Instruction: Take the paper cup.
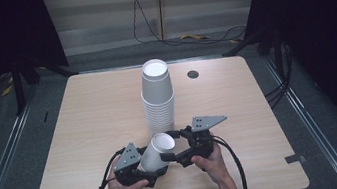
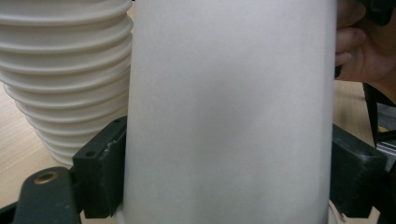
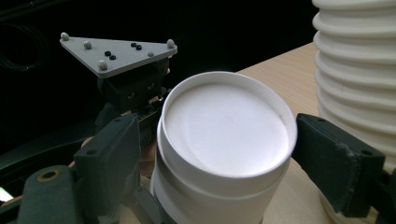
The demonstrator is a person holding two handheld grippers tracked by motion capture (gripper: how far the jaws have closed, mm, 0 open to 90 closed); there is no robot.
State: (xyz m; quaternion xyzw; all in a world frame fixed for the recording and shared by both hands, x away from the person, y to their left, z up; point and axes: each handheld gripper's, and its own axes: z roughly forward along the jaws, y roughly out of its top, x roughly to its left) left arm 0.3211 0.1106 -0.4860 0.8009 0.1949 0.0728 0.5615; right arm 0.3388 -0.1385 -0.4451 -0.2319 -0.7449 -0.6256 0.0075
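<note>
A white paper cup [image 1: 155,152] lies tilted over the table's near edge, base end pointing up and away. My left gripper [image 1: 149,165] is shut on its body, and both pads press its sides in the left gripper view [image 2: 229,172]. My right gripper [image 1: 168,146] straddles the base end and is open. In the right gripper view [image 3: 219,140], one pad sits at the cup's rim [image 3: 224,130] and a narrow gap shows at the other pad. A second edge shows just below the rim. A tall stack of upside-down cups [image 1: 158,96] stands right behind.
The stack [image 2: 60,70] [image 3: 355,79] stands close to both grippers. The wooden table [image 1: 89,116] has bare room left and right, and a round cable hole [image 1: 193,74] lies at the far right. A hand [image 2: 359,51] holds the right gripper. Cables and dark stands surround the table.
</note>
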